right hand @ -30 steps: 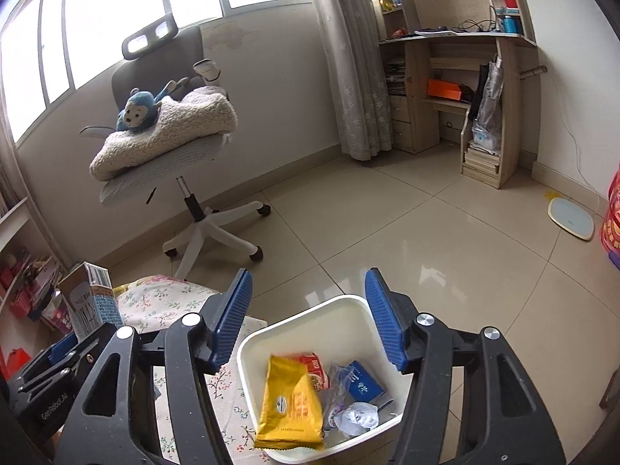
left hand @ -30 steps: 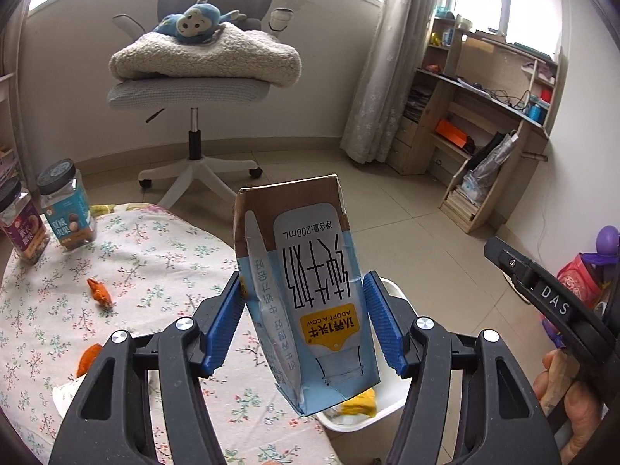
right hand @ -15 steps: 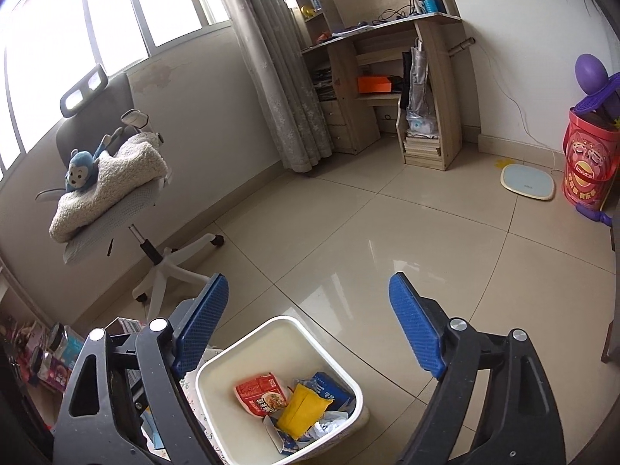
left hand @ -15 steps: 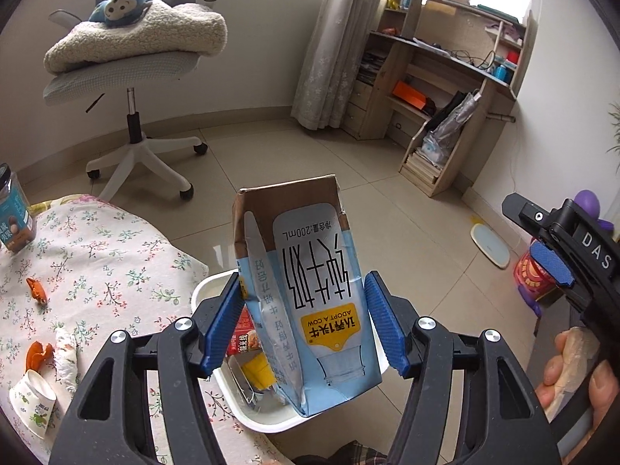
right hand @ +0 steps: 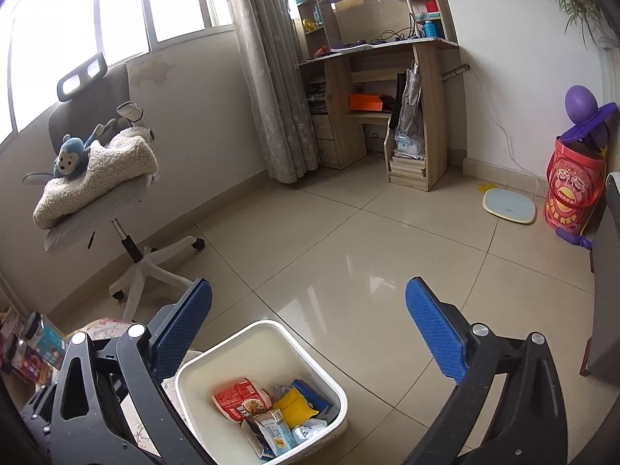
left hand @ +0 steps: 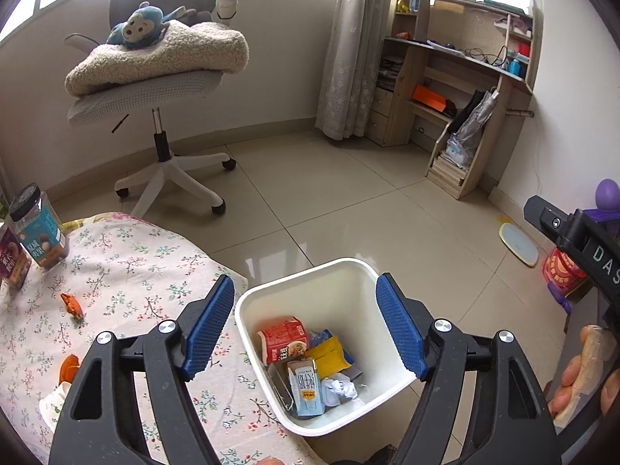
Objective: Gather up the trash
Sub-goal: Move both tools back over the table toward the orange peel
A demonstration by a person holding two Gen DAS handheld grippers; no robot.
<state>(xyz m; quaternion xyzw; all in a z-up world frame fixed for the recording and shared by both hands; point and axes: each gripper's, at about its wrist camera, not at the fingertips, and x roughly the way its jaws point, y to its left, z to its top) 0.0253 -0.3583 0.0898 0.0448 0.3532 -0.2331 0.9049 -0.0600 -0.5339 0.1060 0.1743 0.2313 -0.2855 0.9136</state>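
Currently the milk carton (left hand: 306, 385) lies inside the white trash bin (left hand: 350, 271), on top of the other refuse and toward the bin's near side, printed face up. Beside it in the bin are a red snack packet (left hand: 283, 339) toward the far-left wall, a yellow wrapper (left hand: 329, 356) at the centre, and a crumpled white paper (left hand: 341, 389) just right of the carton. The right wrist view shows the same contents: carton (right hand: 275, 432), red packet (right hand: 240, 397), yellow wrapper (right hand: 296, 407).

The left gripper (left hand: 306, 329) hovers directly above the bin, jaws spread wide with nothing between the blue pads (left hand: 399, 329). The right gripper (right hand: 308, 333) is positioned above and to the right of the bin (right hand: 263, 333), jaws likewise wide apart and holding nothing.

The bin stands on the tiled floor, touching or just beside the edge of the table with the floral cloth (left hand: 128, 271) on its left. On that cloth, well left of the bin, are an orange scrap (left hand: 71, 304), a second orange piece (left hand: 68, 366), a paper cup (left hand: 52, 407) at the near edge, and two jars (left hand: 37, 232) at the far-left edge. Beyond the bin stands a swivel chair (left hand: 162, 89) carrying a folded blanket and a blue plush monkey (left hand: 139, 31). A wooden desk unit (left hand: 457, 89) stands against the wall, far right of the bin.
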